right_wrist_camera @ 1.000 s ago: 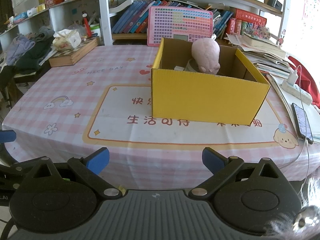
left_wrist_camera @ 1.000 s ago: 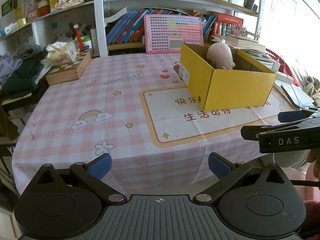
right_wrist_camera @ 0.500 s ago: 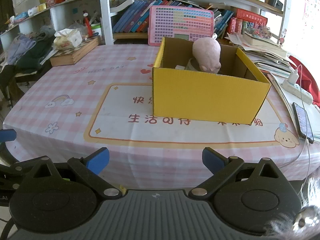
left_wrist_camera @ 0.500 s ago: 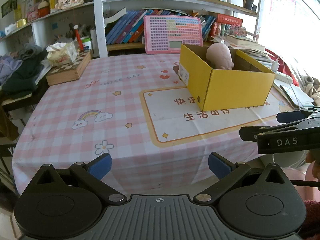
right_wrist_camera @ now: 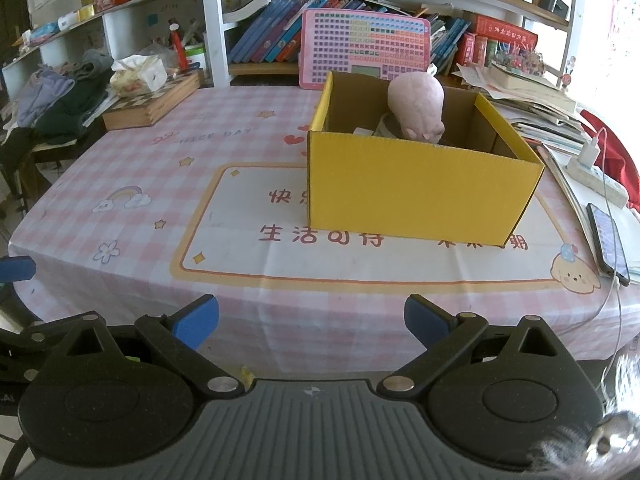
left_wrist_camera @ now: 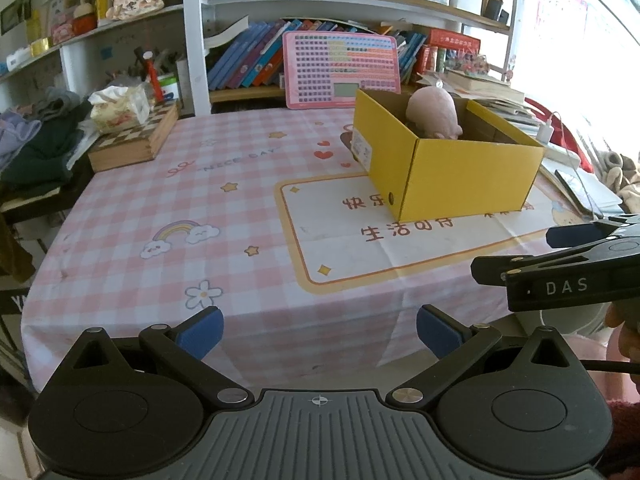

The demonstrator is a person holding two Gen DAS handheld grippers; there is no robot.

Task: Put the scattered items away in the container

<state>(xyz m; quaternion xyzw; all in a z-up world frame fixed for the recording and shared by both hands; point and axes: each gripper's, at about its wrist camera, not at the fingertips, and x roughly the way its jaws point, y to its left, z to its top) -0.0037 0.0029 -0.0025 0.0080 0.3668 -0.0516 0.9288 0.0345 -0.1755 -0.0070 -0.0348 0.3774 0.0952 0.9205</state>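
A yellow cardboard box stands on the pink checked tablecloth, right of the middle. A pink plush toy sticks up out of it, with other items partly hidden beside it. My left gripper is open and empty, held at the table's near edge. My right gripper is open and empty too, at the near edge facing the box. The right gripper shows from the side in the left wrist view.
A wooden chessboard box with a tissue pack lies at the far left. A pink keyboard toy leans against the bookshelf. A phone with a cable and papers lie at the right edge. Clothes are piled at the left.
Both views have shifted very slightly; the grippers stay open and nothing on the table has moved.
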